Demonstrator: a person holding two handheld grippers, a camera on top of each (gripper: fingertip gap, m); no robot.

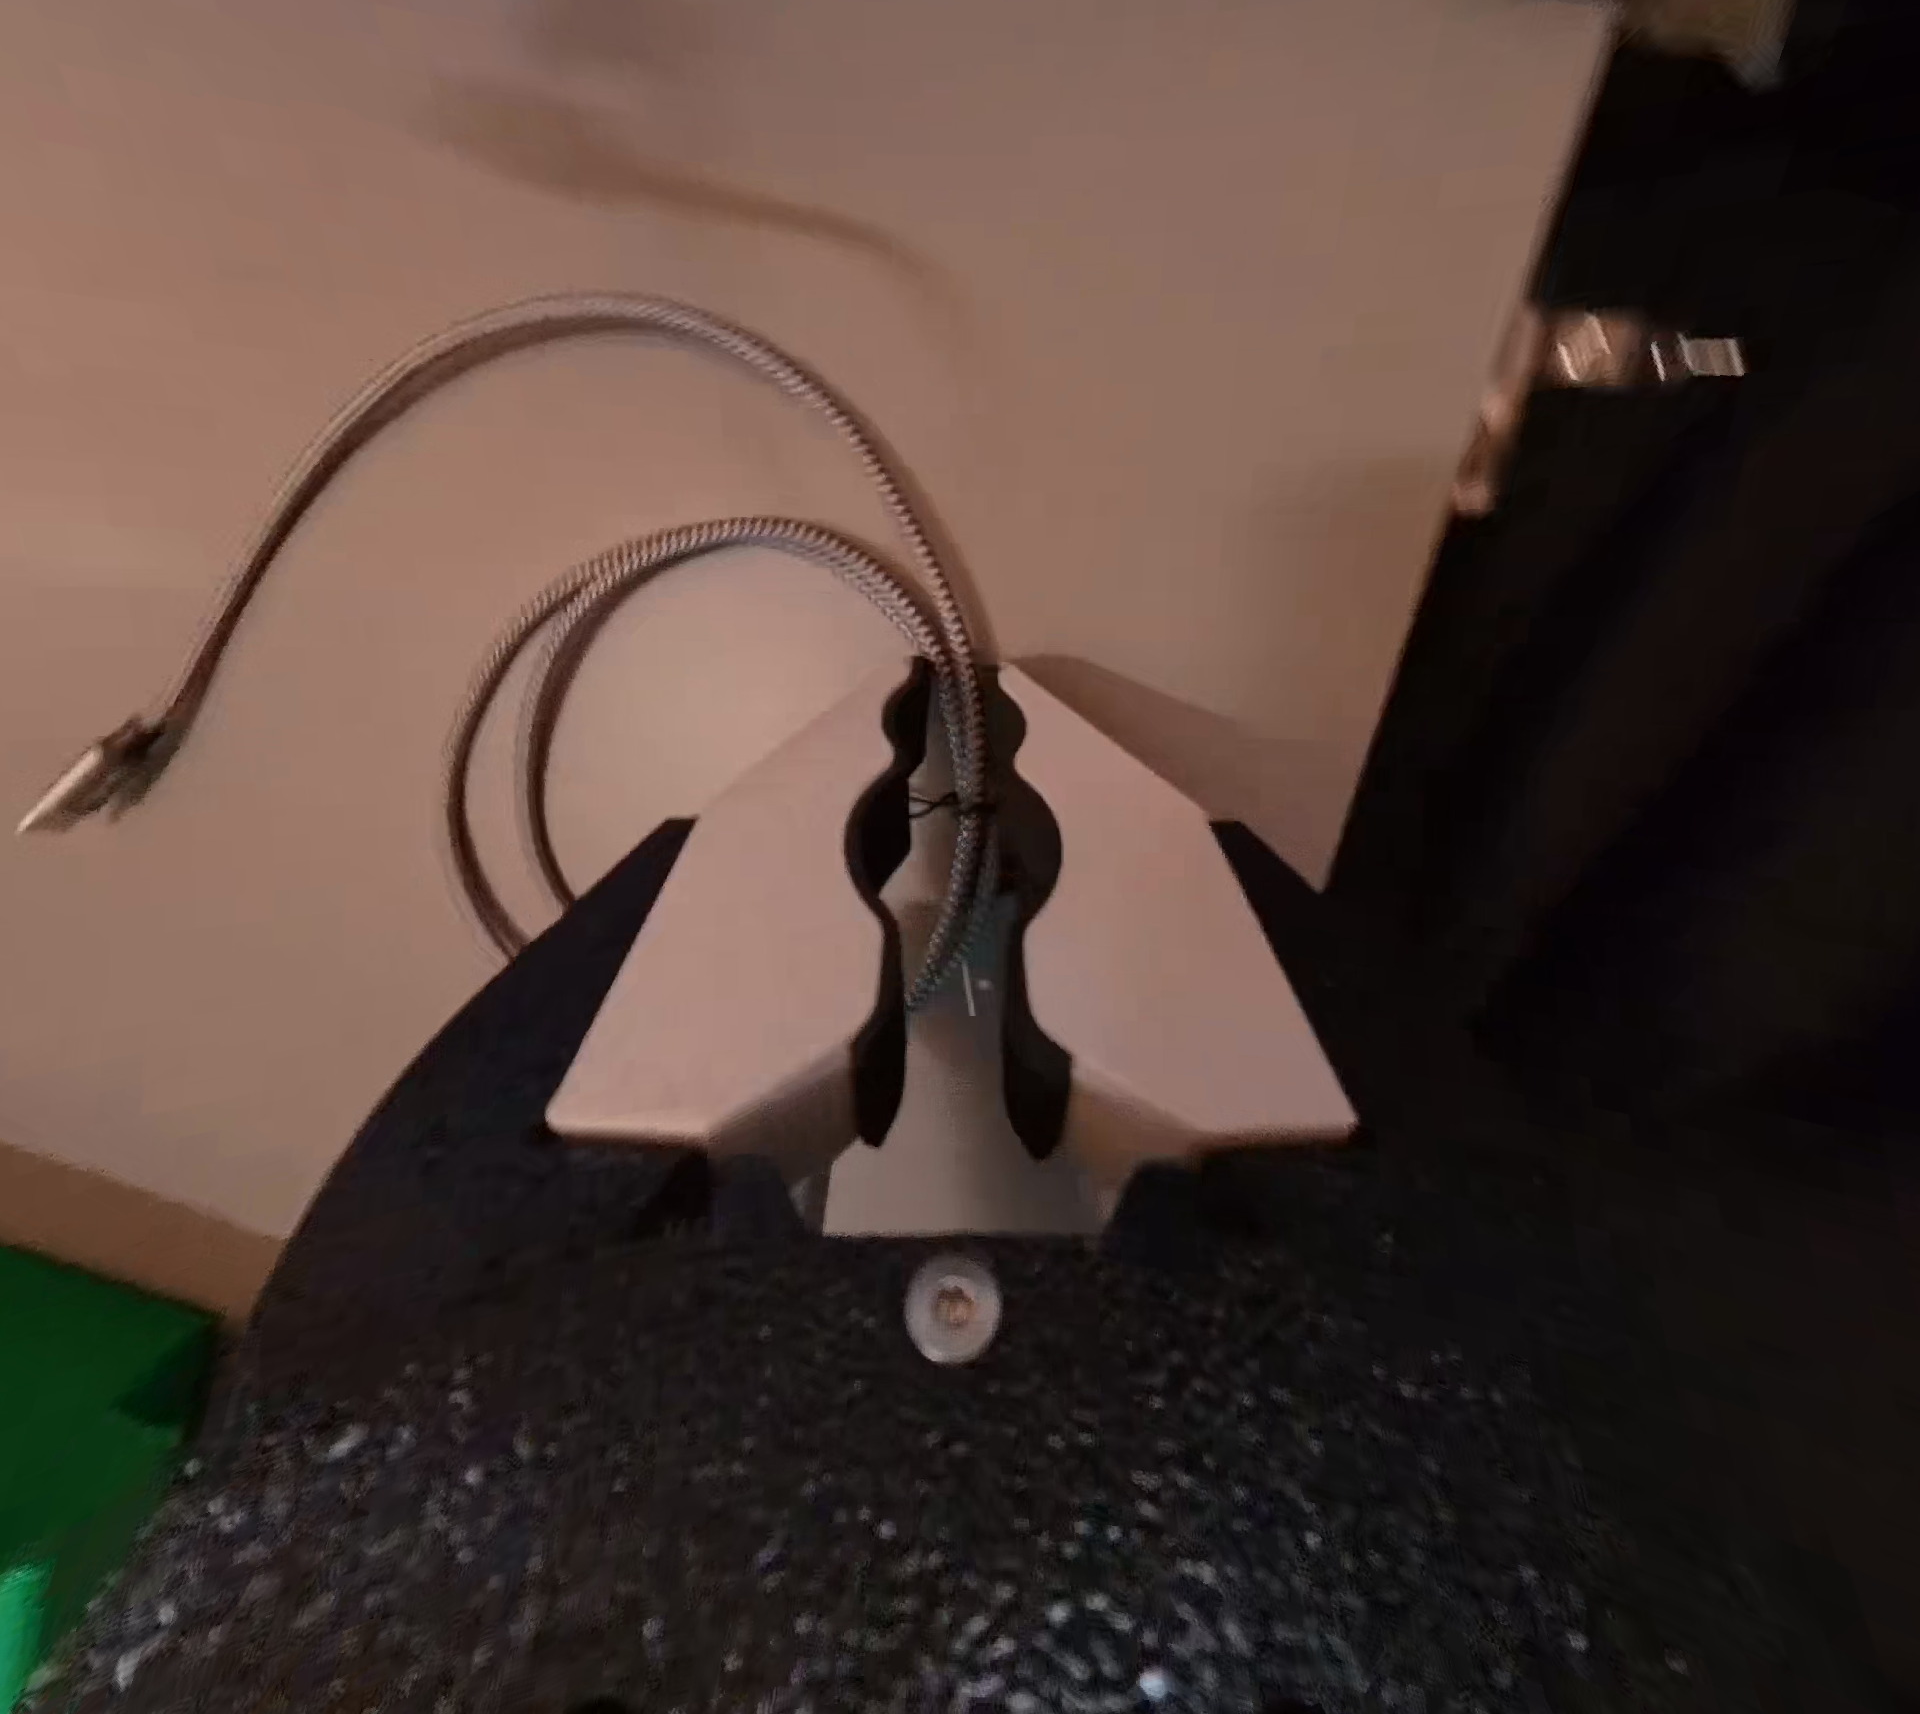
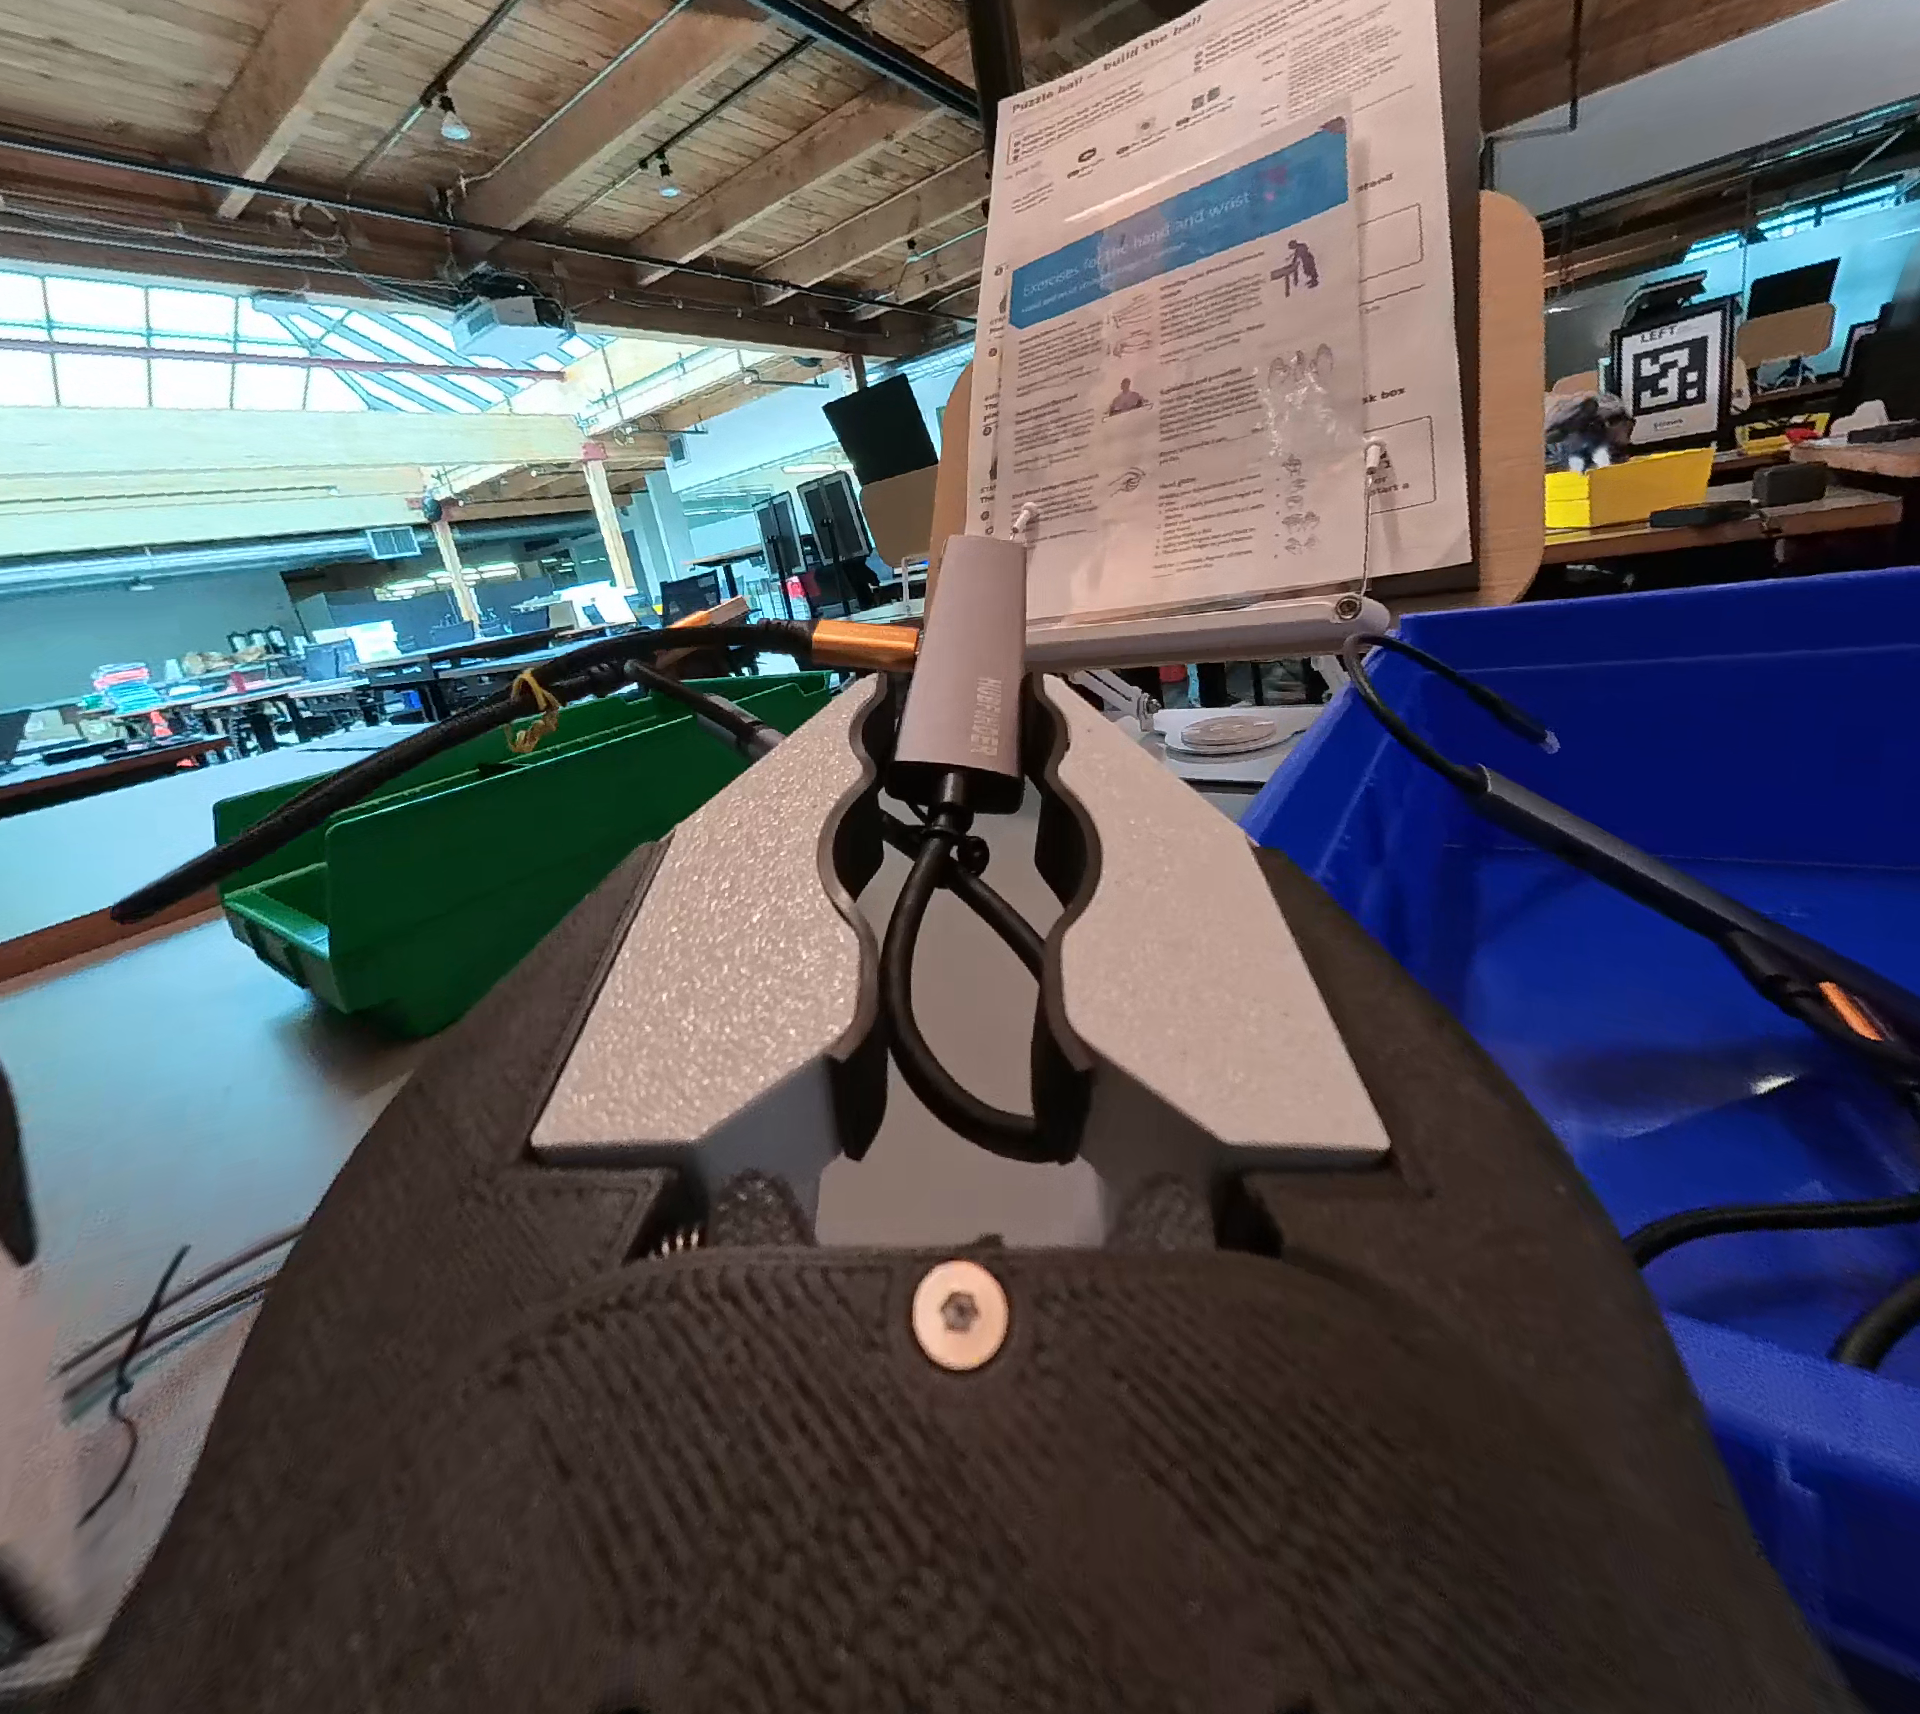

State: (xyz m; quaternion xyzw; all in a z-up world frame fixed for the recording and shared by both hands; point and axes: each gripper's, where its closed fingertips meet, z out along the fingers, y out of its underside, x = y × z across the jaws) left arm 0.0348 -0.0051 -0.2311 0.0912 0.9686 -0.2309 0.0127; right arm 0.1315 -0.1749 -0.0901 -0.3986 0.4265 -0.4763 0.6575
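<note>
In the left wrist view my left gripper (image 1: 958, 688) is shut on a grey braided cable (image 1: 727, 547). The cable loops out to the left above a pale table (image 1: 1143, 262) and ends in a metal plug (image 1: 99, 776) hanging at the far left. In the right wrist view my right gripper (image 2: 956, 708) is shut on a slim grey adapter (image 2: 961, 656) that stands up between the fingers. A black cable with a copper-coloured plug (image 2: 862, 641) goes into the adapter's left side. The adapter's short black lead (image 2: 935, 989) loops down between the jaws.
A green bin (image 2: 468, 843) stands left of my right gripper and a large blue bin (image 2: 1662, 833) with black cables to its right. A document stand (image 2: 1216, 314) with printed sheets rises behind. The table's right edge (image 1: 1455, 521) drops into darkness; a green bin corner (image 1: 94, 1342) shows low left. Spacing between my two grippers at the tips: around 25 cm.
</note>
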